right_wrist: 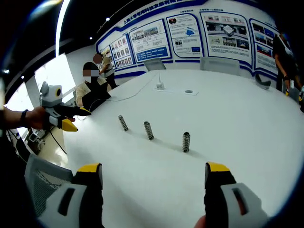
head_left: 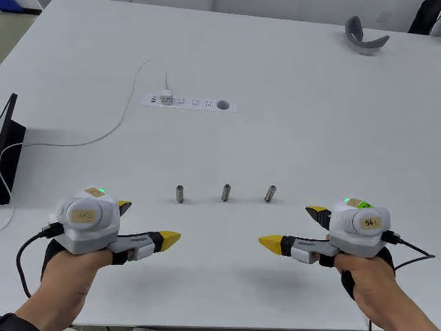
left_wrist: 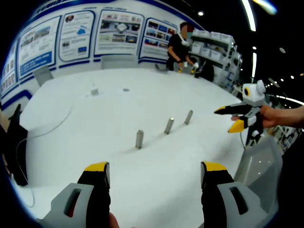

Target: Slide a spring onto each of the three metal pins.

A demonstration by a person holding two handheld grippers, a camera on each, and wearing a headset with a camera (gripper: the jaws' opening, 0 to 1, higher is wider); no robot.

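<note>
Beyond the left tool (head_left: 148, 221) and right tool (head_left: 291, 225), both agape, three springs (head_left: 225, 192) stand aligned.

At 9 o'clock in the head view, the picture's edge cuts off a black flat thing (head_left: 9, 148), and the white cable (head_left: 89, 143) ends behind it. At 1 o'clock a dark thing (head_left: 428, 15) is cut off too. The three springs (head_left: 225, 192) are too small to show what is inside them. The writing on the wall posters (right_wrist: 190, 31) is too small to read.
</note>
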